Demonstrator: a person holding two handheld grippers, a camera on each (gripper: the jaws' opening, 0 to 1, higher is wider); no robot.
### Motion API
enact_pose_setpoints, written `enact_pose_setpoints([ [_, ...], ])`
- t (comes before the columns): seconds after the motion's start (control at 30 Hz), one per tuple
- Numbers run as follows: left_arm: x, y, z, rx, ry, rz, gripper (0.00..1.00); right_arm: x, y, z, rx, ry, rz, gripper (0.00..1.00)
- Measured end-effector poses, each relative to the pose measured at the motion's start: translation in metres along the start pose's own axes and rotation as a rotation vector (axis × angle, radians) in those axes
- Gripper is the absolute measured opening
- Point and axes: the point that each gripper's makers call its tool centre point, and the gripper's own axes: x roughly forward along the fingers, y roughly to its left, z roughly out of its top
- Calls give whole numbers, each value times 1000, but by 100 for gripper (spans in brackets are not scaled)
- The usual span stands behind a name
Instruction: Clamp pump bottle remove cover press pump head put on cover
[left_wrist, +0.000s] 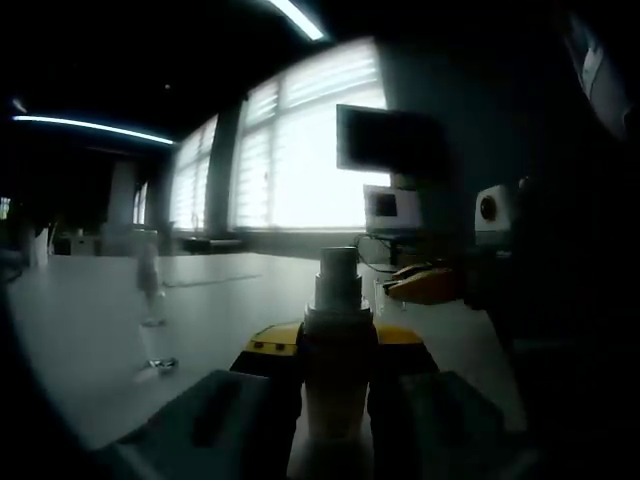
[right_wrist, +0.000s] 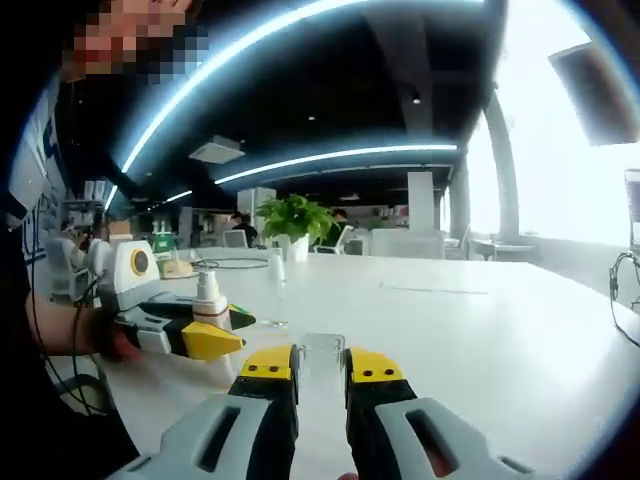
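In the left gripper view my left gripper (left_wrist: 336, 362) is shut on a pale pump bottle (left_wrist: 335, 405). The bottle stands upright between the yellow-tipped jaws, and its bare pump head (left_wrist: 338, 272) rises above them. My right gripper (right_wrist: 320, 368) is shut on a clear plastic cover (right_wrist: 321, 356) held between its yellow tips. The right gripper view also has the left gripper (right_wrist: 190, 332) at the left, a hand behind it, clamping the bottle (right_wrist: 208, 296). From the right of the left gripper view the right gripper (left_wrist: 425, 285) reaches in, close beside the pump head.
A wide white table (right_wrist: 480, 330) stretches ahead. On it stand a small clear bottle (right_wrist: 275, 266), seen blurred as a clear bottle (left_wrist: 150, 275), and a small clear piece (left_wrist: 160, 363). A potted plant (right_wrist: 294, 222) stands far back. A monitor (left_wrist: 385, 140) and cables stand by the bright windows.
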Motion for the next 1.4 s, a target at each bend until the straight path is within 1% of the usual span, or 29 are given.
enact_pose_setpoints([
  [0.4,0,0,0,-6,1,-2,15,4,0,-18,-23,65,2,13],
  [0.6,0,0,0,-4,1,-2,15,3,-6,-33,-2,119,-17,13],
  [0.97,0,1,0,-4,1,-4,15,3,-5,-41,-3,144,-9,13],
  [1.13,0,0,-1,-5,1,-4,15,3,1,-46,-11,163,13,13],
  [1.4,0,0,-1,-5,1,-4,15,2,0,-48,2,165,13,13],
])
